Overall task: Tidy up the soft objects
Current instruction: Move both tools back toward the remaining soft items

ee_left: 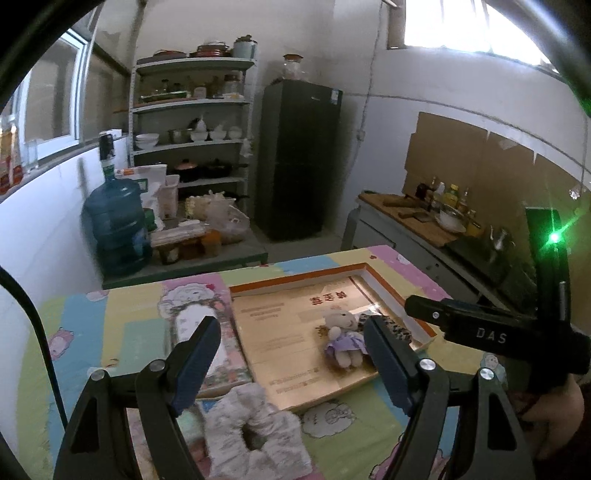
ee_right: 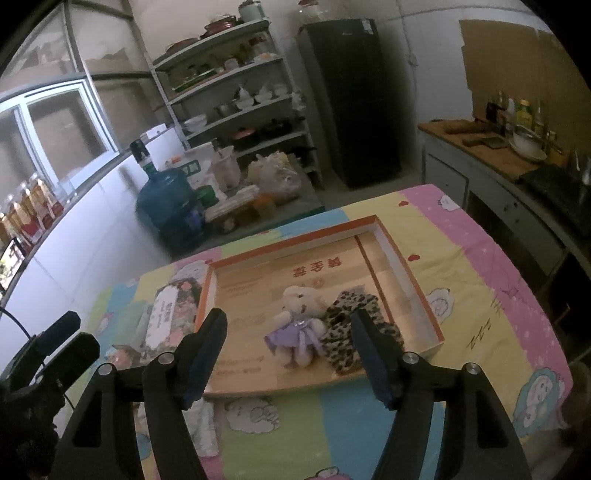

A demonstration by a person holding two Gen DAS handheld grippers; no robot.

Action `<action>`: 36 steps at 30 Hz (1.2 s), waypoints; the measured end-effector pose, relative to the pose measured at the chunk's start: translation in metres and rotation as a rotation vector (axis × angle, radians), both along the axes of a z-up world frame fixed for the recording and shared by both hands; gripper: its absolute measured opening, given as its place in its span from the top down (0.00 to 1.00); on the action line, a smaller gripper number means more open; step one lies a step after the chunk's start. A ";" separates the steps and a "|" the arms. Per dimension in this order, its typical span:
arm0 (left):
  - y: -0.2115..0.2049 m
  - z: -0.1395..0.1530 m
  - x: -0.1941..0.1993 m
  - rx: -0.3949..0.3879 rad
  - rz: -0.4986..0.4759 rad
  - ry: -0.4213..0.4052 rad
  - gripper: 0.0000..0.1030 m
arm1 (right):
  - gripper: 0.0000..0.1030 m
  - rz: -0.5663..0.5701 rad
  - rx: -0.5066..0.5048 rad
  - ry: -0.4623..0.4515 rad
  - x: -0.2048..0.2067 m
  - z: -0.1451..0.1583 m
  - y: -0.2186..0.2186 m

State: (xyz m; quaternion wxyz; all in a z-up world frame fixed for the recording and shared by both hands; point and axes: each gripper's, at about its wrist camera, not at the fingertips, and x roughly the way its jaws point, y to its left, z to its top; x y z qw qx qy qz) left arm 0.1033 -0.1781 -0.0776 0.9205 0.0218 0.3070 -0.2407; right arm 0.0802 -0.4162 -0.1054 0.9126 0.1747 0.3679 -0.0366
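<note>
Bear and leopard cloth lie touching in the box; white cloth lies near; both grippers' jaws spread, empty.

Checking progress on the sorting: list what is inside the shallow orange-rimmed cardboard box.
Inside the shallow orange-rimmed cardboard box: a cream plush bear in a purple dress and a leopard-print fabric piece beside it. Whatever lies beneath them is covered.

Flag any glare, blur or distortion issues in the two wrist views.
Left wrist: green light flares into a star, window blown out, water jug motion-smeared. Right wrist: dimmer, dark corners, soft focus on the teddy bear; tray edges bow in both.
</note>
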 end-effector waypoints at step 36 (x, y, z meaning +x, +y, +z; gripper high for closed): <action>0.158 -0.016 -0.047 -0.059 0.210 0.042 0.22 | 0.30 0.140 -0.007 0.018 -0.049 0.012 0.110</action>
